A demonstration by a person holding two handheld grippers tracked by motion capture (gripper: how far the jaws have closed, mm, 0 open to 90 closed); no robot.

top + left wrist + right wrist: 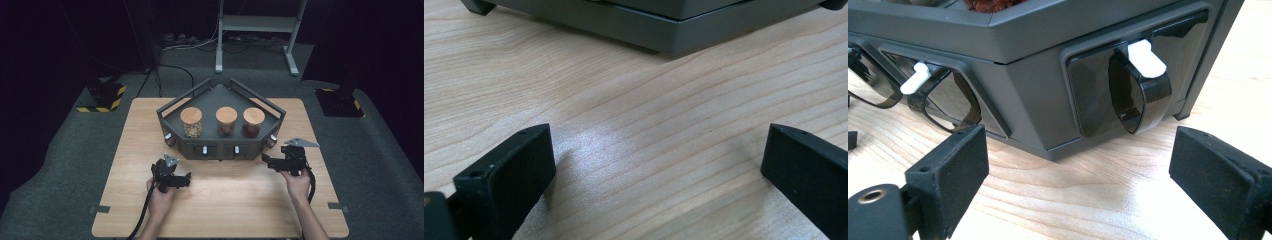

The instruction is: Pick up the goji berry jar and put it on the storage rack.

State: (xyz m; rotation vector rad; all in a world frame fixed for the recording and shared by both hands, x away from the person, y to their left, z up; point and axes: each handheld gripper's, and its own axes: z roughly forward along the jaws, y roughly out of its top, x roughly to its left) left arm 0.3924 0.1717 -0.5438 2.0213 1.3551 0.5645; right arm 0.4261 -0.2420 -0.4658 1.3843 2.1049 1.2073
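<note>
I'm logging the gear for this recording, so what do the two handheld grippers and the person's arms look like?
Both the left gripper and right gripper are black, each topped by a grey three-cornered plate and trailing a black cable. Their fingers are blocky, black, matte pads. The forearms are bare, with no sleeves showing.

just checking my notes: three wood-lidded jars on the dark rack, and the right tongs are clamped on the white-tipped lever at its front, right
Not quite. The right tongs are open, short of the lever, not clamped on it; the right gripper view shows both jaws wide apart over bare table. The rest holds: the high view shows three wood-lidded jars on the rack.
</note>
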